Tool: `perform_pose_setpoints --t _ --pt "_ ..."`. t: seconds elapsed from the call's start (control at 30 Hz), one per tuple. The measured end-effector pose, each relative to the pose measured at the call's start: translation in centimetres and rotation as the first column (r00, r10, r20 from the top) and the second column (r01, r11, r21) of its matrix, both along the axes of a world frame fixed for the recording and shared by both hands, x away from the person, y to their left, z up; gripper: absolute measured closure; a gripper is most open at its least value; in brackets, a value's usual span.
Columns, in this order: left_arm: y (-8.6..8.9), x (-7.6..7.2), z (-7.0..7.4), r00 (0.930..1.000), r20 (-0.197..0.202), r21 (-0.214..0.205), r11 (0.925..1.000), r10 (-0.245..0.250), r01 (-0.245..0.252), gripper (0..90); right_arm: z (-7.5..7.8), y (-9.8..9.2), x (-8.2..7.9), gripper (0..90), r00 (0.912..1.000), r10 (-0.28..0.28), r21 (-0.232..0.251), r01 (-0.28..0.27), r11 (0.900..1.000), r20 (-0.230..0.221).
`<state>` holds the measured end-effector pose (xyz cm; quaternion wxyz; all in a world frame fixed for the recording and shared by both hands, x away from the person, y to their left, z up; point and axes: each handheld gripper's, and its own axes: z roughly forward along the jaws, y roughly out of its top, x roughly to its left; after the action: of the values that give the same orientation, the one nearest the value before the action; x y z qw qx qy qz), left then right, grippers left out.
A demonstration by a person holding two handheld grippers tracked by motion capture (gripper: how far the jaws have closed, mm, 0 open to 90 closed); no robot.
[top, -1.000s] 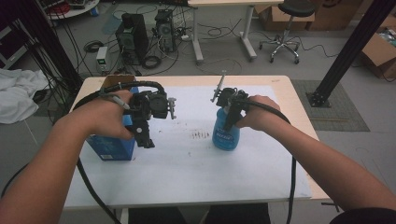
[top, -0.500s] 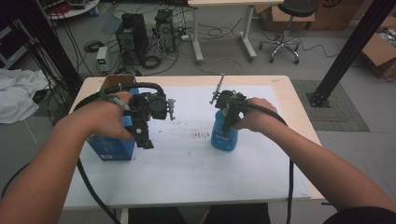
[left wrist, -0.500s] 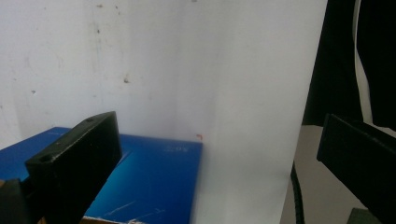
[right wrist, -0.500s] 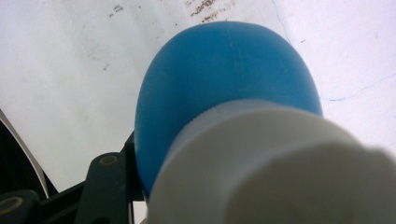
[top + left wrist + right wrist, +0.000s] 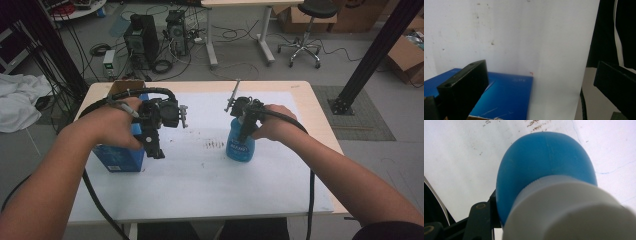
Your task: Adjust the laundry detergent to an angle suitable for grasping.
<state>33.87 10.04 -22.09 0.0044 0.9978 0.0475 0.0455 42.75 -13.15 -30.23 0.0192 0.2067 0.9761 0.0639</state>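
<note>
A: What's changed at the right gripper [image 5: 243,131]?
B: Its jaws have just been easing open slightly, yet the blue bottle [image 5: 240,142] sits between them, upright mid-table.
A: So maybe letting go. The left gripper [image 5: 541,82]?
B: Wide, empty, above the blue box [image 5: 506,96]

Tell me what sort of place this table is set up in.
Most likely a lab or workshop, not a home. Behind the table stand computer towers on the floor amid loose cables, with a rolling stool and cardboard boxes nearby. A black metal frame post suggests a recording rig.
</note>
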Motion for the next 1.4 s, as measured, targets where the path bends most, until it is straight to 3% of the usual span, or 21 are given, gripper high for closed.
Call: perform_pose_setpoints --t 0.53,1.4 --pt "0.2 -0.1 0.0 1.0 -0.003 0.001 1.0 0.009 -0.009 0.1 0.7 -0.2 0.3 29.5 0.9998 0.017 0.03 -0.017 0.9994 0.004" --pt "-0.2 0.1 0.2 0.9999 -0.011 0.015 0.9999 0.008 -0.007 0.1 1.5 -0.4 0.3 13.3 0.9982 0.053 0.024 -0.054 0.9982 0.027"
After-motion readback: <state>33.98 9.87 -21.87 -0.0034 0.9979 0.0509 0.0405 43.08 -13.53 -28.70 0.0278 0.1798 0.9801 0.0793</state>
